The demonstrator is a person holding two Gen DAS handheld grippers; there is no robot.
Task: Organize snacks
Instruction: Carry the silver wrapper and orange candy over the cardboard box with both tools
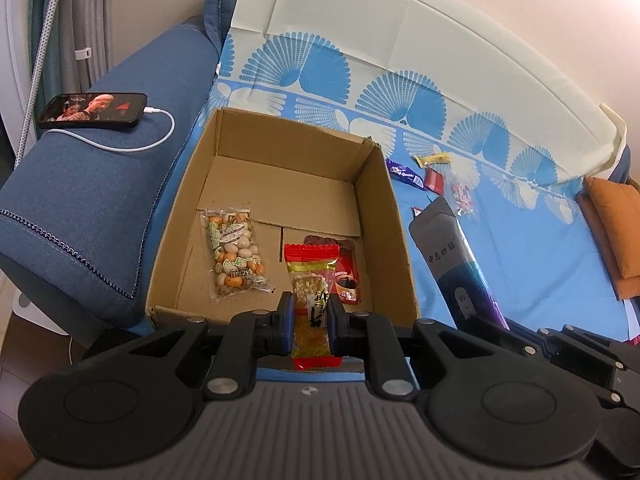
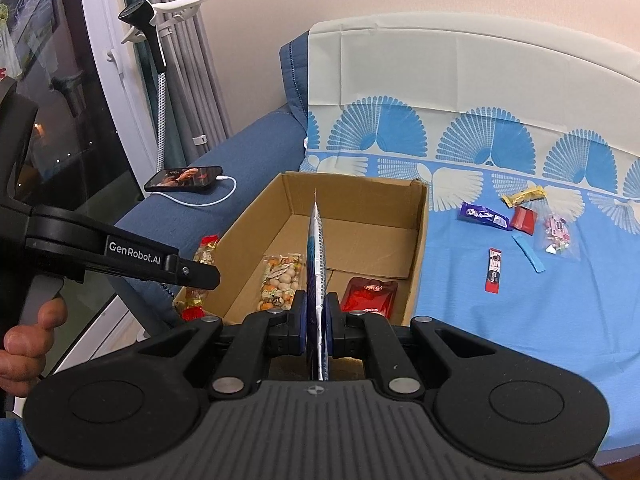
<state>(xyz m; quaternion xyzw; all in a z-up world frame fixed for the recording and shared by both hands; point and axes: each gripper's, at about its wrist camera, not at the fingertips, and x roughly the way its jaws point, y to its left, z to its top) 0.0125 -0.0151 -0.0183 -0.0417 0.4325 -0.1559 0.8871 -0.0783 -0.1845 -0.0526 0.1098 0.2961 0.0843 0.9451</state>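
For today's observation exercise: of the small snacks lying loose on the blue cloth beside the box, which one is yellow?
The yellow-wrapped bar, lying farthest back, near the fan pattern. The others are purple, red, pink-speckled clear and a red-and-black stick.

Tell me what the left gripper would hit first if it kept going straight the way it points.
Probably the floor of the open brown cardboard box, near the red foil packet. The left gripper holds a red-ended clear snack packet over it; depth is uncertain.
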